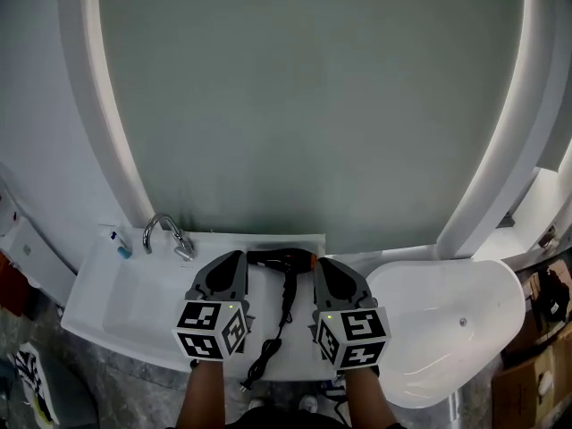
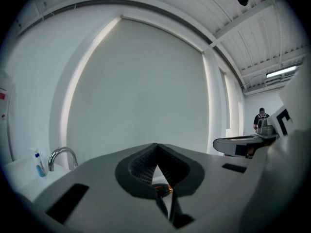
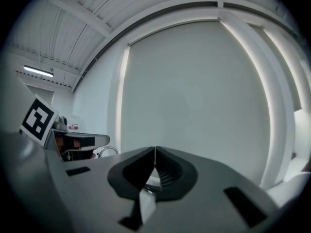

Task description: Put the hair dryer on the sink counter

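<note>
A black hair dryer [image 1: 284, 262] with an orange-trimmed nozzle lies on the white sink counter [image 1: 161, 315]. Its cord [image 1: 268, 347] trails toward the front edge. My left gripper [image 1: 239, 257] hovers just left of the dryer and my right gripper [image 1: 319, 264] just right of it; neither grips it. Both are shut with nothing between the jaws. In the left gripper view the left gripper [image 2: 156, 145] has its jaws meeting, and a bit of the orange dryer trim [image 2: 164, 190] shows below them. In the right gripper view the right gripper [image 3: 154, 149] is shut too.
A chrome faucet [image 1: 165, 231] and a small blue-and-white bottle [image 1: 121, 244] stand at the counter's back left. A white bathtub [image 1: 447, 315] adjoins on the right, with cardboard boxes [image 1: 536, 365] beyond. A curved grey wall panel rises behind. A person [image 2: 261, 120] stands far off.
</note>
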Action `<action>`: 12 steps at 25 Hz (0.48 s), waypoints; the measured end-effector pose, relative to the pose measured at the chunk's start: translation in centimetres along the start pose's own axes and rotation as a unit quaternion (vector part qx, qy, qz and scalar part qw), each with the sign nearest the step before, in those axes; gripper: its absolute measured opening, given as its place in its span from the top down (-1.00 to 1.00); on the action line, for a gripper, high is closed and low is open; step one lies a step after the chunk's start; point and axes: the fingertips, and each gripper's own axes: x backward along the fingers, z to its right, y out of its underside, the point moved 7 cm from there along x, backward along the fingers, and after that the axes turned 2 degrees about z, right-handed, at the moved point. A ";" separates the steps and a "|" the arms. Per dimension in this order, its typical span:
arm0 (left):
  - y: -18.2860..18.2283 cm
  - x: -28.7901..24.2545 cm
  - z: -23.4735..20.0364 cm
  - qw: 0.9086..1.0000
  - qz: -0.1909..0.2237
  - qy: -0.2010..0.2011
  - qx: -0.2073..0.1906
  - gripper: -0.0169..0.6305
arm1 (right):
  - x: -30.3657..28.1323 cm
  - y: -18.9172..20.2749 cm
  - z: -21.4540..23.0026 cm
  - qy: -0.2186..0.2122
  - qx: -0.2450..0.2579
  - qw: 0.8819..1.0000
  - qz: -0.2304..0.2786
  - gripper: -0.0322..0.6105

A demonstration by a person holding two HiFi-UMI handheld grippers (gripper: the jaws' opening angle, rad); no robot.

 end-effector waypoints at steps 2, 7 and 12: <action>-1.4 0.4 0.2 1.000 0.016 0.007 -0.008 0.92 | 0.5 -1.0 -0.2 0.005 0.002 1.000 0.013 0.83; -3.5 1.4 0.9 0.998 0.052 0.016 -0.030 0.92 | 1.6 -2.8 -0.9 0.012 0.014 0.999 0.043 0.83; -3.9 2.2 1.3 0.997 0.061 0.022 -0.044 0.92 | 2.5 -3.6 -1.3 0.020 0.030 0.998 0.059 0.83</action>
